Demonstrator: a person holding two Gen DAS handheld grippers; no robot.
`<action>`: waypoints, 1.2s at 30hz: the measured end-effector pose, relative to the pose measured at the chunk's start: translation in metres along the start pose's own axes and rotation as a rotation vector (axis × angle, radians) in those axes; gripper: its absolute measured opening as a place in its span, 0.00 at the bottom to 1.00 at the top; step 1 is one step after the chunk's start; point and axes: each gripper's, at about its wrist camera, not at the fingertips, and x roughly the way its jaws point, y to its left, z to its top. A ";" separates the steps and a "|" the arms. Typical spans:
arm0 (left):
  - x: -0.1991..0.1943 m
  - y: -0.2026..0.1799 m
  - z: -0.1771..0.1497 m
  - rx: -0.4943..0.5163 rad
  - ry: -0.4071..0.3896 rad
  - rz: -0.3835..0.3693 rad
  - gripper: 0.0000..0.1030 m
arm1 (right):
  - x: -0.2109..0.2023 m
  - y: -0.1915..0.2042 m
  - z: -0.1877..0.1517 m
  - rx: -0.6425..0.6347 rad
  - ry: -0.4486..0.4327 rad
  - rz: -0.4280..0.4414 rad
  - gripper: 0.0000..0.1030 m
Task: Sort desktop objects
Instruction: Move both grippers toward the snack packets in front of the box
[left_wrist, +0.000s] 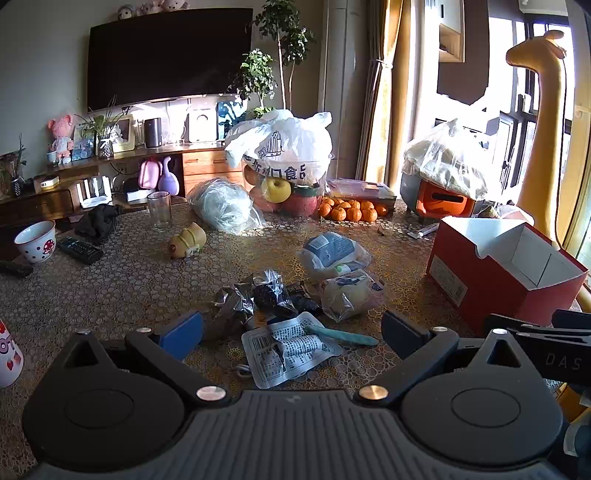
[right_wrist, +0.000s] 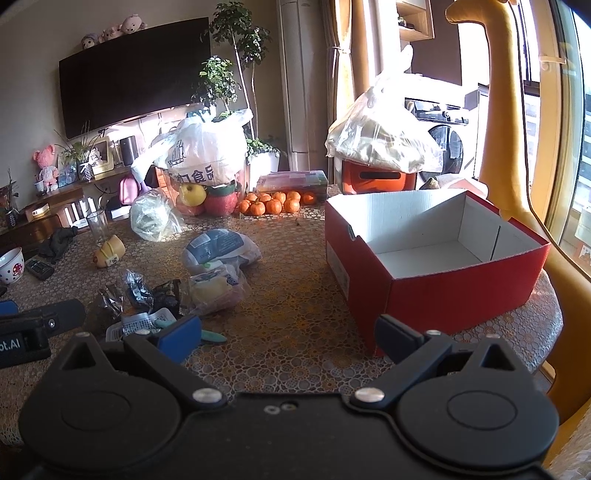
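Left wrist view, reading from the left: a white bowl with red mushroom print (left_wrist: 36, 242) stands near the desk (left_wrist: 122, 280) edge, a black remote (left_wrist: 80, 250) just beside it, then a clear glass (left_wrist: 159, 210) and a yellow toy (left_wrist: 187, 242) lying on its side. Toward the middle lies a loose cluster of snack packets: a foil wrapper (left_wrist: 236, 304), a dark packet (left_wrist: 275, 293), a printed sachet (left_wrist: 291, 349) with a teal tool (left_wrist: 341, 335) touching it, and two clear bags of food (left_wrist: 338, 269). The left hand-held gripper (left_wrist: 291, 332) hangs over this cluster with its jaws spread fully wide and nothing between them. Behind sit a white bag of fruit (left_wrist: 284, 162) and a row of tangerines (left_wrist: 351, 210). At the right stands the open red box (left_wrist: 495, 273), white inside. Right wrist view: the right hand-held gripper (right_wrist: 288, 334) is likewise wide open and holds nothing, poised over bare desk between the packets (right_wrist: 218, 280) on its left and the red box (right_wrist: 436, 266) on its right, close to the box's near corner.
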 end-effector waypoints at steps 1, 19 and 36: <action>0.000 0.000 0.000 -0.003 -0.001 -0.003 1.00 | 0.000 0.000 0.000 -0.001 -0.001 0.003 0.98; 0.006 0.008 0.000 -0.004 -0.049 0.056 1.00 | 0.014 0.008 0.008 -0.043 -0.052 0.111 0.97; 0.069 0.029 0.007 -0.018 0.010 0.139 1.00 | 0.081 0.025 0.022 -0.098 -0.005 0.159 0.94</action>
